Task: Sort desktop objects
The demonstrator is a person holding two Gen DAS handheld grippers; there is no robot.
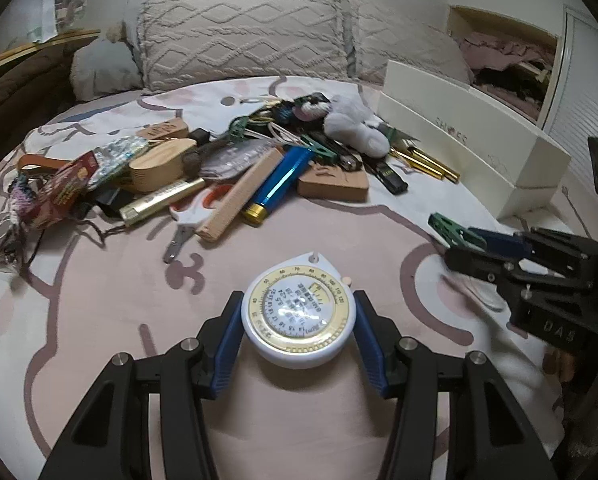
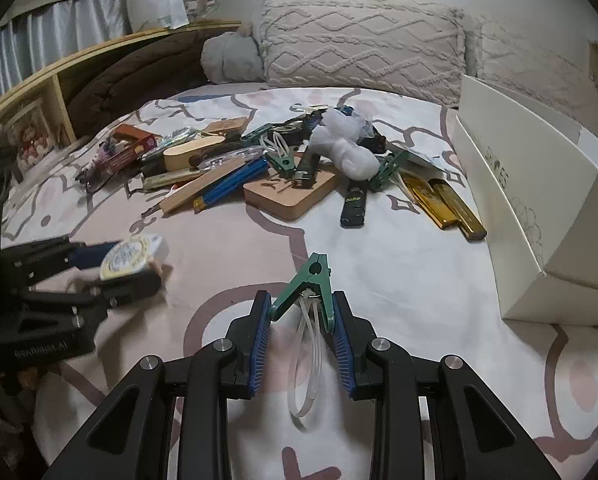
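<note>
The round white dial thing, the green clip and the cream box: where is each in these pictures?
Round white dial [image 1: 297,312]: left wrist view, on its face, gripped between the blue pads.
Green clip [image 2: 313,286]: right wrist view, on its body near the hinge.
Cream box [image 2: 539,216]: right wrist view, on its long side wall.

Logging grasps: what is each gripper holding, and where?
Left gripper: round tape measure, by its sides. Right gripper: green clip, by its handles.

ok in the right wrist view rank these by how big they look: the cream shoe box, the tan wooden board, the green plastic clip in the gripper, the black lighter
1. Cream shoe box, clearly largest.
2. Tan wooden board.
3. Green plastic clip, shut in the right gripper.
4. Black lighter.

The clip's rank over the lighter is unsure, since it sits nearer the camera.
</note>
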